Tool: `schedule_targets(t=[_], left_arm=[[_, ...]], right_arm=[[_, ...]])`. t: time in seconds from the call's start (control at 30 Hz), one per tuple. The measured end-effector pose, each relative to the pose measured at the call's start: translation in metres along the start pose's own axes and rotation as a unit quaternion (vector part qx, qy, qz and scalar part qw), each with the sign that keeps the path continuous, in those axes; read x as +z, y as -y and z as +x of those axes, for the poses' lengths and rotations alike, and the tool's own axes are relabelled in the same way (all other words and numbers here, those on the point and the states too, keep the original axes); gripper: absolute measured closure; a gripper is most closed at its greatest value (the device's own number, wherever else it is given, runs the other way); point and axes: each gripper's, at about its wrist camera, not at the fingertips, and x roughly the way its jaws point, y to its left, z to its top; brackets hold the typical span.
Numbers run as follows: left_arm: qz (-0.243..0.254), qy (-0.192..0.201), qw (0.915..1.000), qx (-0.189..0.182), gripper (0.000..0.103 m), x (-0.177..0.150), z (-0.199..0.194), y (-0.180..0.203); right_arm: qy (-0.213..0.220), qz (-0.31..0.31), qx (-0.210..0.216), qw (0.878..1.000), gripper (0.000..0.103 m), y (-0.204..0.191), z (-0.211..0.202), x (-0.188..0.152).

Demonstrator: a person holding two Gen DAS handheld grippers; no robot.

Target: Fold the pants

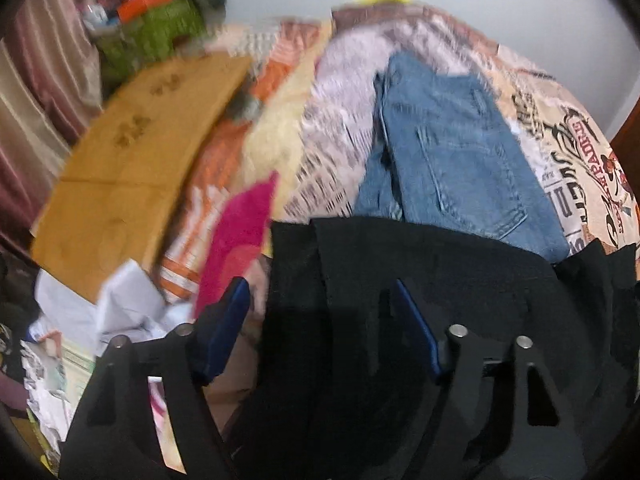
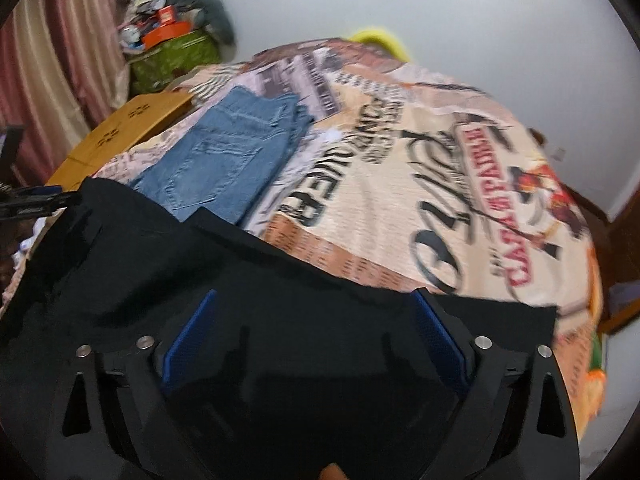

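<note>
Pants (image 2: 280,280), black ones, sit between both wide-open tongs (image 1: 320,320) (image 2: 314,336), neither gripping; folded jeans (image 1: 448,152) lie just beyond.

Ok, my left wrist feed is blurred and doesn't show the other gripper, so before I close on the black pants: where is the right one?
Observer: The right gripper is over the black pants, jaws wide open, gripping nothing.
Operator: And the fabric's right edge?
Observer: It ends just past the right finger, lying on the printed bedspread.
Operator: Can you see my gripper?
Observer: Yes, the left gripper shows side-on at the pants' far left corner.
</note>
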Motion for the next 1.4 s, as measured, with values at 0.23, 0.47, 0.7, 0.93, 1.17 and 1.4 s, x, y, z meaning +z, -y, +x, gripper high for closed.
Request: schedule_targets(t=[0.23, 0.47, 0.7, 0.93, 1.17, 1.4], left_arm=[[-0.032, -0.04, 0.9978, -0.041, 0.046, 0.008, 0.03, -0.004], [-0.03, -0.042, 0.9982, -0.029, 0.073, 0.015, 0.03, -0.004], [-0.029, -0.02, 0.999, -0.026, 0.088, 0.011, 0.01, -0.006], [-0.001, 0.022, 0.9997, -0.008, 0.091, 0.008, -0.032, 0.002], [0.006, 0.069, 0.9976, -0.004, 0.093, 0.025, -0.07, 0.011], [0.005, 0.103, 0.9942, -0.029, 0.093, 0.029, -0.103, 0.017]], right_arm=[[-0.024, -0.036, 0.051, 0.998, 0.012, -0.012, 0.037, 0.02], [-0.081, -0.096, 0.075, 0.989, 0.016, -0.04, 0.076, 0.02], [-0.077, -0.08, 0.072, 0.991, 0.066, -0.041, 0.072, 0.015], [-0.061, -0.103, 0.01, 0.993, 0.098, -0.049, 0.061, 0.011], [-0.003, -0.086, -0.049, 0.995, 0.101, -0.035, 0.018, 0.03], [0.036, -0.054, -0.053, 0.996, 0.101, -0.034, -0.03, 0.041]])
